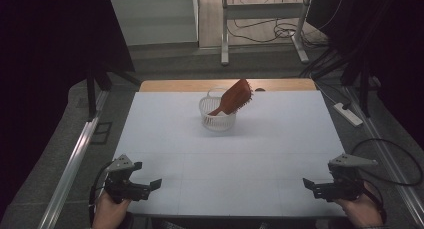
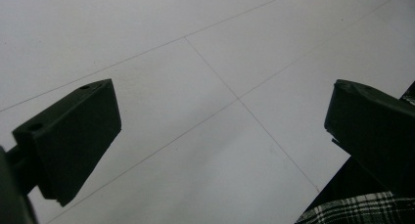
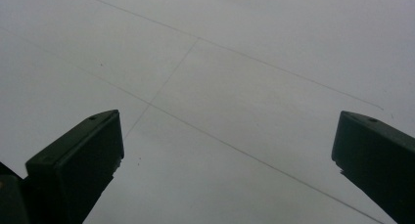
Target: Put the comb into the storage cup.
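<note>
Well up in the centre of the high view, a reddish-brown wooden hairbrush (image 1: 234, 98) leans tilted in a small round white plastic basket (image 1: 217, 120) on the white sheet-covered desk (image 1: 280, 139). Low at the frame's lower left and lower right, the left tool (image 1: 152, 185) and right tool (image 1: 309, 184) sit well apart from the basket. Each has its jaws spread wide over bare desk, gripping nothing.

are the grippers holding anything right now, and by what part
Nothing is held. The left gripper and right gripper are both open over bare table; the brush leans in the white basket, far from both.
</note>
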